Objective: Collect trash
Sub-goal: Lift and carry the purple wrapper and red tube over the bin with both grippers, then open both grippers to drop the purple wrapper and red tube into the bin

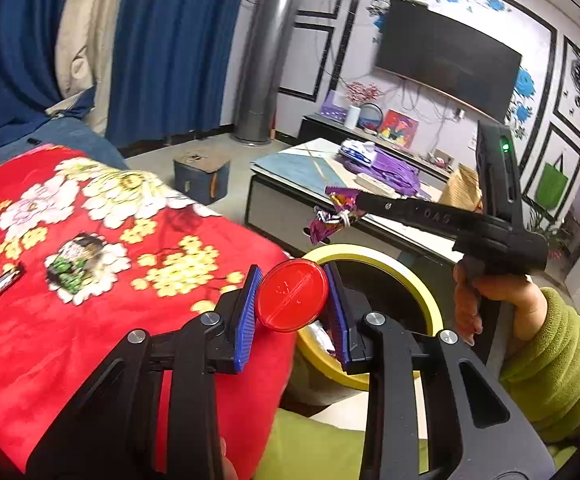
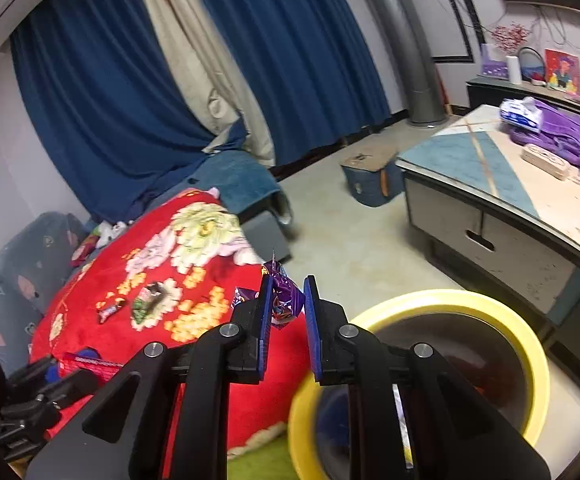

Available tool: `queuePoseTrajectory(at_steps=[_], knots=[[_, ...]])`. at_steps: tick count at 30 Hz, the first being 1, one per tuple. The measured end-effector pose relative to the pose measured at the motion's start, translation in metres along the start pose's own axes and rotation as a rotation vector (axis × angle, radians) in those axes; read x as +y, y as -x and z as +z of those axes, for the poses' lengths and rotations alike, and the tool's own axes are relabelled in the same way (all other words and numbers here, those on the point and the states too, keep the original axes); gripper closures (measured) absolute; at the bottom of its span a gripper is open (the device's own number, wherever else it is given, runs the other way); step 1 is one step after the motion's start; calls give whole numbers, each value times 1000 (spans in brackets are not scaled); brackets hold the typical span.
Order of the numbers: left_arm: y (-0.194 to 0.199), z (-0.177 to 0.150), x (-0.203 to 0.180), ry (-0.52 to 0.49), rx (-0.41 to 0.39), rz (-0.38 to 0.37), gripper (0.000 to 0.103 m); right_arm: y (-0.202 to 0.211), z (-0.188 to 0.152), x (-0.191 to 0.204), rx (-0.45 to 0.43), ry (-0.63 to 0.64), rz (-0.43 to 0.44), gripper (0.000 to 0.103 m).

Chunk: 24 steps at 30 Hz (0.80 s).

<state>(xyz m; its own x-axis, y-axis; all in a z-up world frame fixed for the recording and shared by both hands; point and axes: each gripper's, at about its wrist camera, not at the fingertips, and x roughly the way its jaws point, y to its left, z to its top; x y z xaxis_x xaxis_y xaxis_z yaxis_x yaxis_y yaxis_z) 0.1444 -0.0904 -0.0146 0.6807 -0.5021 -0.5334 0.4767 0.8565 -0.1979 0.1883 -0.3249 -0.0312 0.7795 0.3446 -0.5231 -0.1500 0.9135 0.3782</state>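
Observation:
My left gripper (image 1: 292, 298) is shut on a round red plastic lid (image 1: 292, 296), held over the near rim of the yellow trash bin (image 1: 430, 296). My right gripper (image 2: 286, 300) is shut on a purple candy wrapper (image 2: 284, 296), just left of the bin (image 2: 530, 340); in the left wrist view that gripper (image 1: 340, 208) and the wrapper (image 1: 336, 216) hang above the bin's far rim. On the red floral blanket (image 1: 70, 340) lie a green and black wrapper (image 1: 76, 260) and a dark bar wrapper (image 1: 2, 286), also in the right wrist view (image 2: 148, 300) (image 2: 110, 310).
A low coffee table (image 2: 490, 200) with a purple bag (image 2: 558, 136) stands behind the bin. A blue box (image 2: 370, 180) sits on the floor. Blue curtains (image 2: 110, 100) hang behind the sofa. Another red wrapper (image 2: 86, 360) lies at the blanket's near left edge.

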Motion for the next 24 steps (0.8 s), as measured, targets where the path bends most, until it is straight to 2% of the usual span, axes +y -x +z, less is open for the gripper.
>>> queuePoseTrajectory(at_steps=[16,24], knots=[[-42,-3,-51,-99,54,-94,79,20,-18,-60,-9,-76,-109,88],[-67,-10,-69,-135,91,-126,79,23,-25,-86,16,-120,-137,88]])
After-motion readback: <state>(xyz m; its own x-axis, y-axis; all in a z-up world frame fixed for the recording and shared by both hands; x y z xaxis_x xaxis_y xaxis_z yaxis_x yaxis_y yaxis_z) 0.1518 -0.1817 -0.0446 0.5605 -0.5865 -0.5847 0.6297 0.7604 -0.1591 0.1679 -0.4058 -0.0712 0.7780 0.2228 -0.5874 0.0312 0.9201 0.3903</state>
